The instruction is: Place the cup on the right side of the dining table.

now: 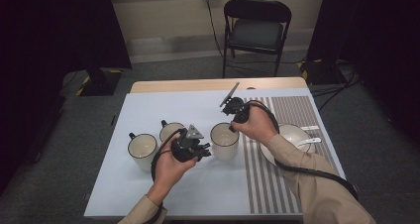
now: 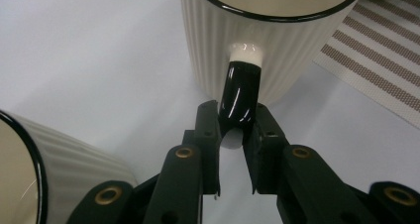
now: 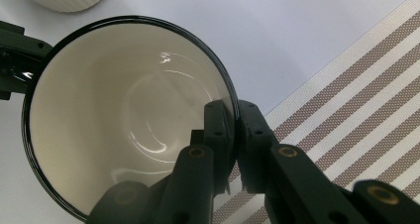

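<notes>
Left gripper (image 2: 236, 130): closest to its own camera, jaws pinching the black handle (image 2: 241, 92) of the ribbed mug (image 2: 277, 45) from both sides; in the high view it sits at the mug's left (image 1: 205, 152).
Right gripper (image 3: 233, 130): jaws pressed onto the mug's rim (image 3: 230, 92), one jaw inside the wall and one outside; in the high view it comes down on the rim's right edge (image 1: 232, 128).
Ribbed mug: cream with a black rim, upright on the pale blue mat (image 1: 163, 105), near the middle of the bench (image 1: 213, 85), just left of the striped placemat (image 1: 289, 110); inside looks empty in the right gripper view.
Left hand (image 1: 171, 164): wrapped around its gripper, forearm entering from the bottom edge.
Right hand (image 1: 257, 127): over the mug's right side, beige sleeve (image 1: 317, 184) trailing to the lower right.
Second mug (image 1: 171, 131): just left of the left gripper, upright.
Third mug (image 1: 142, 148): farther left, near the second, handle toward the upper left.
Bowl (image 1: 293, 135): white, on the striped placemat to the right of the right hand.
Spoon (image 1: 309, 141): white, lying at the bowl's right edge.
Folding chair (image 1: 256, 30): dark, beyond the bench's far side.
</notes>
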`<act>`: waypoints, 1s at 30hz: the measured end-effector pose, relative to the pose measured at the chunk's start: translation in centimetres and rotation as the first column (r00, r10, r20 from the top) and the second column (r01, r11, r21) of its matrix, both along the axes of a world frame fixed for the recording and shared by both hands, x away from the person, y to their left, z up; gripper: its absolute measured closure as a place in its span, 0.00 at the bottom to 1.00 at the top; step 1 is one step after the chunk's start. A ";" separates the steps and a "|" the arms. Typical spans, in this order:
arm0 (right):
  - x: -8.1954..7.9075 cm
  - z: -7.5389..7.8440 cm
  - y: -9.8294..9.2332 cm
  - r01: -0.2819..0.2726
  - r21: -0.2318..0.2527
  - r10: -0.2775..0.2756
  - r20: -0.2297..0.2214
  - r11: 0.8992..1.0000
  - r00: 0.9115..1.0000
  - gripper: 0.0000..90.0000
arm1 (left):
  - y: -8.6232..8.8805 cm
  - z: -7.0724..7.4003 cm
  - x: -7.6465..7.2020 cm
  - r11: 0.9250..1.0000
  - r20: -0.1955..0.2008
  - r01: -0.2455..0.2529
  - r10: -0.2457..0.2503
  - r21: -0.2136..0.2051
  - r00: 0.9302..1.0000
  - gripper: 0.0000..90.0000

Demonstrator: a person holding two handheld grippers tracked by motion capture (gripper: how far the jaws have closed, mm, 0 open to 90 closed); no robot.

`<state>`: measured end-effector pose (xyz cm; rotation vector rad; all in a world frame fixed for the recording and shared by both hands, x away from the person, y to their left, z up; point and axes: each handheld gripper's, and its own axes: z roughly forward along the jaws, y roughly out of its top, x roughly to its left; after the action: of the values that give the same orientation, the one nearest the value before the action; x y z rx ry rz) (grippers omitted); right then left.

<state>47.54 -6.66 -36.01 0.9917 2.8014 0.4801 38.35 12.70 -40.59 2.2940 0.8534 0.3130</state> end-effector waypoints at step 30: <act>3.1 1.7 -1.8 0.030 0.009 -0.030 -0.012 1.000 0.999 0.94 | -2.0 2.2 3.4 0.999 -0.026 -0.019 0.020 0.036 0.999 0.86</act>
<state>50.63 -8.41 -34.30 1.0403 2.7932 0.4848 41.80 10.73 -38.42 2.3285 0.8903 0.3100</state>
